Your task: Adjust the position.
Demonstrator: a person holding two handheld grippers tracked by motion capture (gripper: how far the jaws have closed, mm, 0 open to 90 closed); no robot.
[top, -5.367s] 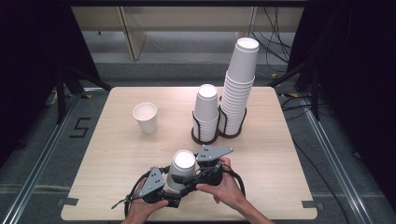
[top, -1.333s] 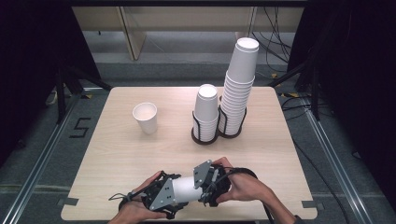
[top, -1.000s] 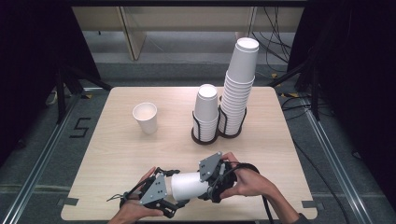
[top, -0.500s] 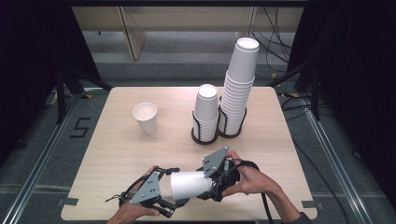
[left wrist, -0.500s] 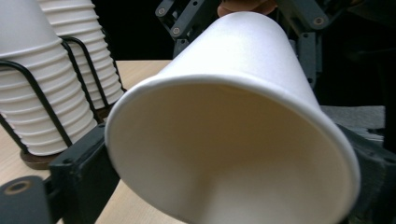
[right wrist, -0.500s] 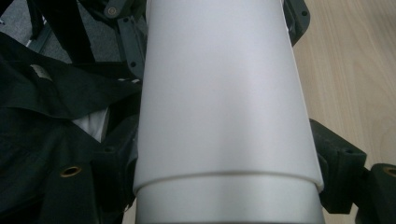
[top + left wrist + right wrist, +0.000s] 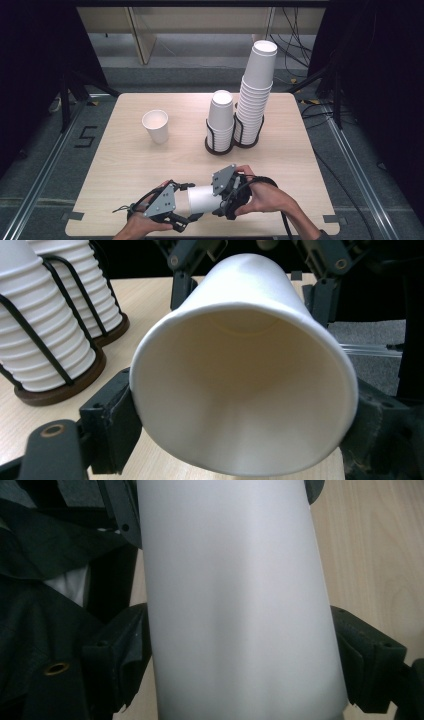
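cup (image 7: pixel 202 200) sideways low over desk (image 7: pixel 120 165) front edge | left hand-held gripper (image 7: pixel 186 216) jaws just closed on rim end, right hand-held gripper (image 7: pixel 224 199) clamps base end | I keep squeeze light, avoid crushing rim

Cup (image 7: pixel 202 199) between both tools

Free tabletop (image 7: pixel 125 165) left of the grippers; behind them, two racked cup stacks (image 7: pixel 221 122) and one single cup (image 7: pixel 155 126) blocking.
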